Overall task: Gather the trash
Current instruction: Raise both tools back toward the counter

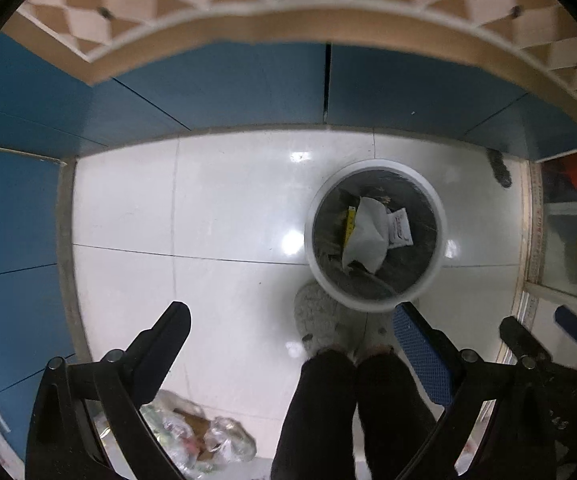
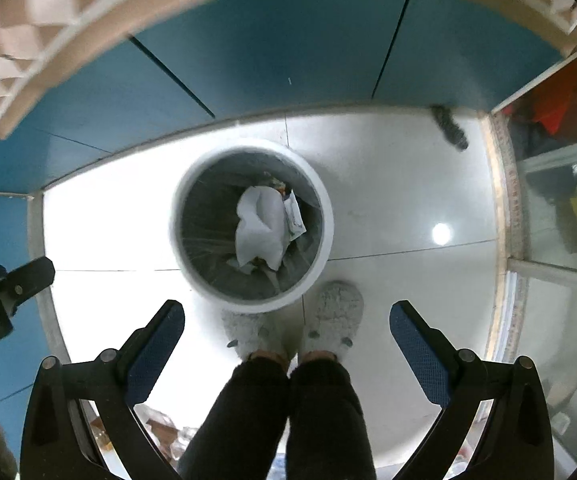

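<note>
Grippers (image 1: 292, 320) (image 2: 287, 320) empty above bin (image 2: 320, 196), paper (image 2: 258, 226) perhaps inside

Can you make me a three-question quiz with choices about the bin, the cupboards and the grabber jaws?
1. Where does the white bin stand?
A. on the floor just ahead of the slippers
B. on a shelf
C. inside a cupboard

2. What colour are the cupboard doors?
A. red
B. blue
C. yellow

3. How do the jaws of the right gripper stand?
A. shut on a bottle
B. shut on paper
C. wide open, holding nothing

Answers:
1 A, its rim sits right at the toes of the fluffy slippers.
2 B, the doors along the floor are blue.
3 C, only floor and slippers show between the two fingers.
</note>
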A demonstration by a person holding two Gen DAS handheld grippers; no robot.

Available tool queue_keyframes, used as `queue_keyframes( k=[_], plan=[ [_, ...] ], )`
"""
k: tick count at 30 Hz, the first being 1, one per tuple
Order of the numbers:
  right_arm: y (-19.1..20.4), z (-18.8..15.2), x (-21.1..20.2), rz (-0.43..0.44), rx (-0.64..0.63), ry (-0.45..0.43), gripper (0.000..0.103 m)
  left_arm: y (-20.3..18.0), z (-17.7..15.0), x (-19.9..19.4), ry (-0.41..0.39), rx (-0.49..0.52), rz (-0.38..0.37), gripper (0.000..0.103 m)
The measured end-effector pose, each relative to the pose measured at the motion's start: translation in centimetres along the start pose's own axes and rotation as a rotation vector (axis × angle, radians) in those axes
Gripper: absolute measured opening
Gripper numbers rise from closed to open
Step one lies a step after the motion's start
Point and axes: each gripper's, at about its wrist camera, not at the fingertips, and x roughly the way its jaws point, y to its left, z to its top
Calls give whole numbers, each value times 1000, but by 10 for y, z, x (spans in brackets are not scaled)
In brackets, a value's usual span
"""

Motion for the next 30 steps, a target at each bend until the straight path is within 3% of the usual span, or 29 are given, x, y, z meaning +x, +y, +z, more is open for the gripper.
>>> queue_keyframes(
  k=[4, 12, 21, 26, 30],
  plan=[
    [9, -6, -80, 5, -27, -33, 103, 5, -13, -73, -40, 12, 6, 103],
    [27, -20, -240, 14, -44, -57, 103, 19, -34, -195, -104, -5, -56, 103],
    [40, -25, -360, 33, -44, -92, 103, 27, -43, -293, -179, 40, -109, 103],
    [46, -18, -411, 91, -12, -170, 103, 38, -24, -336, -287, 51, -146, 103],
    [42, 5, -449, 153, 32, -274, 103, 41, 23, -376, -433, 39, -138, 103]
  ],
)
